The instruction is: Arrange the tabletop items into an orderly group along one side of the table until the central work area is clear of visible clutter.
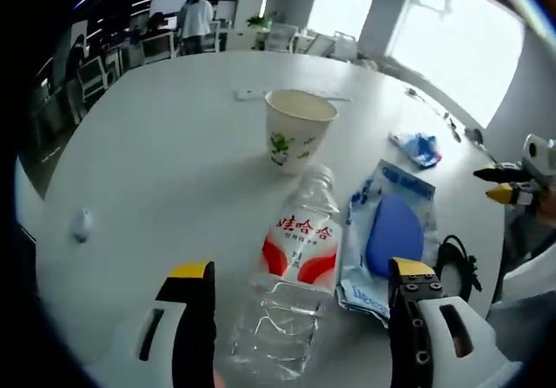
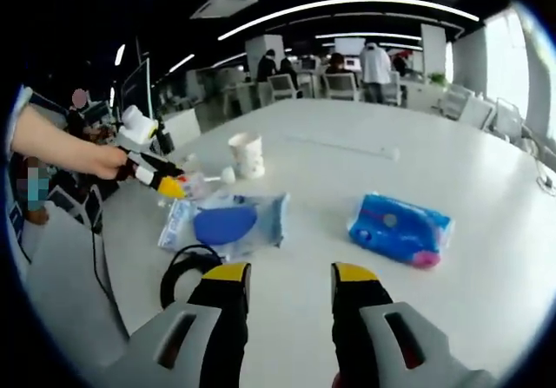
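- I am looking along the left gripper (image 1: 300, 292), whose yellow-tipped jaws are standing wide apart and released; the clear plastic water bottle with the red and white label (image 1: 291, 288) is lying on its side between them, cap end pointing away from me, and I cannot tell whether either jaw is touching it.
- Taking that bottle as my landmark: the white paper cup with a green leaf print (image 1: 298, 128) is standing upright just beyond its cap, on the round white table (image 1: 165, 162).
- Just beside the bottle, on the right jaw's side, a clear plastic pouch holding a flat blue oval object (image 1: 388, 232) is lying flat, its near corner reaching the jaw tip.
- A coiled black cable (image 1: 458, 262) is sitting past the pouch, near the table edge.
- Beyond the pouch, a small crumpled blue packet (image 1: 420, 147) is lying well apart from the bottle.
- A small white rounded object (image 1: 82, 225) is resting far off on the bottle's other side.
- In the right gripper view, my right gripper (image 2: 289, 288) is hanging over bare table, jaws parted and holding nothing.
- There the blue packet of tissues (image 2: 401, 228) is lying ahead of that gripper, the pouch (image 2: 226, 223) and cable (image 2: 184, 271) lie beside it, and the cup (image 2: 247, 154) is standing farther back.
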Available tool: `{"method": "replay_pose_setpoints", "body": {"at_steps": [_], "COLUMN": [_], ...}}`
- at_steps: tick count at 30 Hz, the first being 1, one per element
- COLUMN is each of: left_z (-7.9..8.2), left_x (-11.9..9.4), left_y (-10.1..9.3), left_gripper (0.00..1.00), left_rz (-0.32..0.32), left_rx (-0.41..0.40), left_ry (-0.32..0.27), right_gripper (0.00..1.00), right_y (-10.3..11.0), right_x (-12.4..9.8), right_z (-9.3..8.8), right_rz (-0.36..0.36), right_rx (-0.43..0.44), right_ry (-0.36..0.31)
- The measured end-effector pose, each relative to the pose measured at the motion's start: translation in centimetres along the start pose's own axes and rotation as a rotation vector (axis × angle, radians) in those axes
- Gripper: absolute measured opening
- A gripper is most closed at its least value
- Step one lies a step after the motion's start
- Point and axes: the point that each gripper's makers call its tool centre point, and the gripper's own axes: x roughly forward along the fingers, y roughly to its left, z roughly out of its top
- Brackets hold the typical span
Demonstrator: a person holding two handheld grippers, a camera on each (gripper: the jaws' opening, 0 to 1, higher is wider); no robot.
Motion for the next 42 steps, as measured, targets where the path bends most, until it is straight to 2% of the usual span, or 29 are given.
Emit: {"method": "replay_pose_setpoints", "body": {"at_steps": [8, 13, 14, 15, 17, 20, 22, 23, 25, 28, 29, 33, 35, 42], "left_z": [-0.8, -1.4, -1.5, -1.7, -1.7, -1.6, -1.6, -1.6, -1.6, -1.6, -1.6, -1.6, -1.6, -1.6], "left_x": [0.2, 0.2, 0.1, 0.1, 0.0, 0.0, 0.0, 0.0, 0.0, 0.0, 0.0, 0.0, 0.0, 0.1], "left_y": [0.0, 0.4, 0.4, 0.4, 0.4, 0.4, 0.3, 0.3, 0.2, 0.2, 0.2, 0.2, 0.3, 0.3], "left_gripper": [0.73, 0.58, 0.53, 0.43, 0.41, 0.4, 0.4, 0.4, 0.39, 0.39, 0.4, 0.4, 0.4, 0.4], "left_rz": [-0.021, -0.025, -0.035, -0.042, -0.058, -0.067, -0.071, -0.073, -0.076, -0.076, -0.075, -0.076, -0.075, -0.072], "left_rx": [-0.022, -0.015, -0.028, -0.03, -0.033, -0.055, -0.059, -0.058, -0.055, -0.056, -0.054, -0.05, -0.045, -0.05], "left_ry": [0.016, 0.03, 0.036, 0.041, 0.034, 0.03, 0.032, 0.032, 0.03, 0.024, 0.024, 0.025, 0.027, 0.016], "right_gripper": [0.34, 0.34, 0.34, 0.34, 0.34, 0.34, 0.34, 0.34, 0.32, 0.33, 0.34, 0.34, 0.34, 0.36], "right_y": [0.6, 0.8, 0.9, 0.9, 1.1, 1.9, 3.0, 3.5, 3.7, 5.3, 5.5, 7.1, 7.8, 8.7], "right_x": [0.1, 0.3, 0.5, 0.6, 1.0, 1.6, 2.3, 2.7, 3.9, 5.8, 6.1, 7.4, 8.1, 9.6], "right_z": [0.1, 1.3, 1.6, 1.9, 2.5, 3.6, 4.3, 4.5, 4.3, 5.6, 5.9, 7.6, 7.8, 7.9], "right_rz": [0.015, 0.024, 0.026, 0.027, 0.034, 0.055, 0.095, 0.112, 0.091, 0.154, 0.156, 0.201, 0.233, 0.259], "right_rx": [-0.009, 0.003, 0.002, 0.002, 0.009, 0.025, 0.071, 0.115, 0.206, 0.352, 0.37, 0.375, 0.394, 0.418], "right_ry": [0.004, -0.02, -0.024, -0.027, -0.038, -0.052, -0.055, -0.05, 0.01, -0.006, -0.007, -0.032, -0.032, -0.018]}}
